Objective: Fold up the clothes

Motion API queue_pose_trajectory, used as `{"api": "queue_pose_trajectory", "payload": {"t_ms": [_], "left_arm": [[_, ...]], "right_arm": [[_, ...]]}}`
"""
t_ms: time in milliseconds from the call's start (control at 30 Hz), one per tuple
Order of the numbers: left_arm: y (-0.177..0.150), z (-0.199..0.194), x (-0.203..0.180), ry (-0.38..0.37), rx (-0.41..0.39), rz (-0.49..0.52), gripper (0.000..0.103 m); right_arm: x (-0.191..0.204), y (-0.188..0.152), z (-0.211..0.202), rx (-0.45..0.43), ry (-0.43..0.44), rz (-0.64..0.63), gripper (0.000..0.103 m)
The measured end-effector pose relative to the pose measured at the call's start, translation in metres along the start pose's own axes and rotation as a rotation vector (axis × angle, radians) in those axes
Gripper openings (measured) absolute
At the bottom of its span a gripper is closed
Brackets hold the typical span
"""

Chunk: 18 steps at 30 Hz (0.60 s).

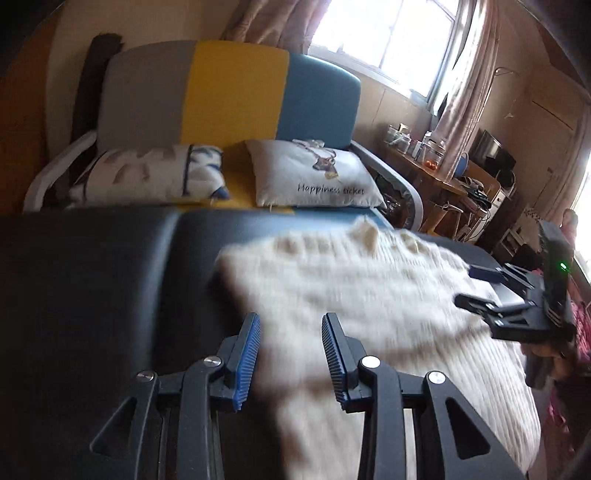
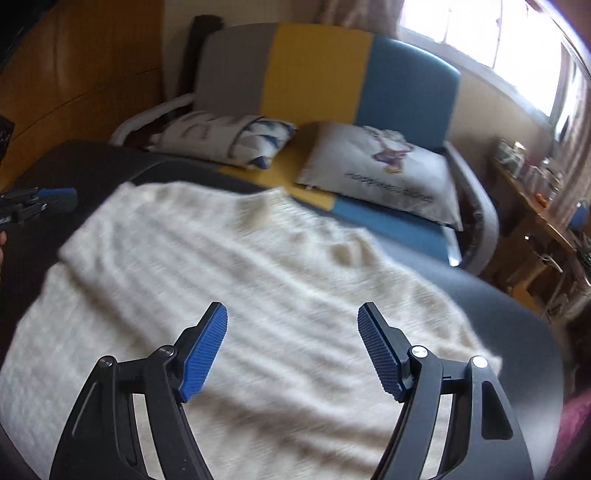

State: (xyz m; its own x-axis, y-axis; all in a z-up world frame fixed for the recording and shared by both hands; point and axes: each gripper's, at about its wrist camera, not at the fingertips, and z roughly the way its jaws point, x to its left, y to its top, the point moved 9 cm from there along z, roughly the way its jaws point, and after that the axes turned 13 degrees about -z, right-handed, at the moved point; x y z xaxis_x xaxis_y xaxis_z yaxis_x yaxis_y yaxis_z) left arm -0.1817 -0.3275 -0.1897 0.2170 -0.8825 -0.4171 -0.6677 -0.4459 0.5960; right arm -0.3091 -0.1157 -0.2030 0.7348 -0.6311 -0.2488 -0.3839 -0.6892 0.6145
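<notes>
Grippers [image 2: 291, 345] agape above sweater [image 2: 258, 295]

One cream knitted garment [image 2: 229, 295] lies on one dark surface [image 1: 92, 277]; two pillows [image 1: 314, 177] sit behind; two grippers [image 2: 291, 350]; the blurred side table's jars, perhaps several.

A sofa [image 1: 236, 92] with 3 back panels, grey, yellow and blue, stands against a cream wall [image 1: 70, 40], its white armrest [image 1: 55, 166] curving at the left. 2 cushions lie on its seat: a patterned one [image 1: 147, 175] and a white one [image 1: 314, 173] printed with lettering. Bright daylight pours through a window [image 1: 391, 33] hung with pinkish curtains [image 1: 465, 92]. A cluttered wooden side table [image 1: 443, 181] stands below it. The dark padded surface [image 1: 92, 277] fills the foreground.
</notes>
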Motion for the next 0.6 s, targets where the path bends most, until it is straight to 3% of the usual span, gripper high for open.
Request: {"api": "queue_pose_trajectory", "payload": {"t_ms": [233, 433, 533, 600], "left_arm": [[-0.07, -0.021, -0.006, -0.108, 0.072, -0.084, 0.035], [-0.053, -0.007, -0.021, -0.17, 0.061, -0.085, 0.035], [-0.051, 0.018, -0.015, -0.111, 0.106, -0.082, 0.035], [-0.055, 0.031, -0.006, -0.063, 0.125, -0.103, 0.035]], "right_arm": [[0.082, -0.009, -0.003, -0.014, 0.135, -0.006, 0.076], [0.102, -0.028, -0.013, -0.001, 0.186, 0.06, 0.076], [0.094, -0.021, -0.02, -0.035, 0.245, 0.133, 0.076], [0.089, -0.007, -0.02, -0.077, 0.391, 0.253, 0.076]]}}
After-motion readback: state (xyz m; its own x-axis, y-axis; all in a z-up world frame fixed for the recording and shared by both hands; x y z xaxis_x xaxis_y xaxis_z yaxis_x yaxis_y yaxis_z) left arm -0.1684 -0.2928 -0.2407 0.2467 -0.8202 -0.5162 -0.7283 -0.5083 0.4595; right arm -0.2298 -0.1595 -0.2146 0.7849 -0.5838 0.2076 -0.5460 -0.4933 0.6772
